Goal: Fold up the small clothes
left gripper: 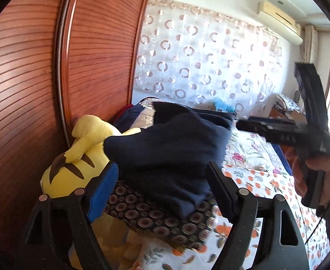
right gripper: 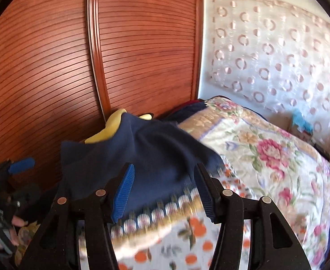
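Both tongs, left (left gripper: 162, 189) and right (right gripper: 165, 193), gape spread around navy garment (left gripper: 165, 148) beside wardrobe (left gripper: 30, 78).

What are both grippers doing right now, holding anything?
Left gripper: open, holding nothing; navy garment lies ahead, between the fingers.
Right gripper: open, holding nothing.

The left gripper (left gripper: 162, 189) is held angled downward with its jaws spread wide, nothing pinched between them. The right gripper (right gripper: 165, 191) is likewise tilted down, jaws parted, and is gripped by a hand (left gripper: 311, 175).
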`<state>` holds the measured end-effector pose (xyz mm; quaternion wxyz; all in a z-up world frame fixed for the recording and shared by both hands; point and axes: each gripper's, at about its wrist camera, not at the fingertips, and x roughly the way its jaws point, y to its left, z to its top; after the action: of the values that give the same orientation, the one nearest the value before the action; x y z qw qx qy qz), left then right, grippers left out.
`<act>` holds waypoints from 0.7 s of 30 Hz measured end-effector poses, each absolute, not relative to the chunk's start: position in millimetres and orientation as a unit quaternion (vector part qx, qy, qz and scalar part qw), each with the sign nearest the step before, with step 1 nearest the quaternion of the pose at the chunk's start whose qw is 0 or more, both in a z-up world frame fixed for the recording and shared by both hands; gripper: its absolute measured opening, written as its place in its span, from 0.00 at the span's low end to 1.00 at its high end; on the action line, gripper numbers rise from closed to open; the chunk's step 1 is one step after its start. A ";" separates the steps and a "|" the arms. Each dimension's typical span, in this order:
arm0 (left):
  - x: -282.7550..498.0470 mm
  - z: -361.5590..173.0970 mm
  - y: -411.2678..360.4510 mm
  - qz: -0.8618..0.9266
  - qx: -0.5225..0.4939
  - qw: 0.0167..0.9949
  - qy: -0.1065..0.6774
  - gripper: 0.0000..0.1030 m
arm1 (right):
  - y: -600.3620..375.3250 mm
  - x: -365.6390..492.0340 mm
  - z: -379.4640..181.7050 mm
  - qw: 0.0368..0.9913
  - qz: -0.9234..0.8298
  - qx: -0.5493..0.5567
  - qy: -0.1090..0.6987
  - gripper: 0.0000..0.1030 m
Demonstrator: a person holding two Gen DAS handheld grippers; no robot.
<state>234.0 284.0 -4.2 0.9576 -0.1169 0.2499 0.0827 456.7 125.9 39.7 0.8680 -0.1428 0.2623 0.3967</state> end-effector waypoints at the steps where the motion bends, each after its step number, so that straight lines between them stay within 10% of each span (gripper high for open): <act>1: 232.0 -1.9 278.9 0.080 -0.113 0.958 0.250 0.78 | 118.0 449.4 39.6 0.869 0.395 -0.140 0.263 0.56; 21: 186.2 26.3 145.4 0.002 -0.026 0.971 0.240 0.78 | -50.8 258.6 43.7 0.930 0.283 -0.058 0.228 0.64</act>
<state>186.2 145.4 26.3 0.9705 -0.0263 0.2396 0.0018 258.6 -50.8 43.7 0.9297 -0.0577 0.2279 0.2834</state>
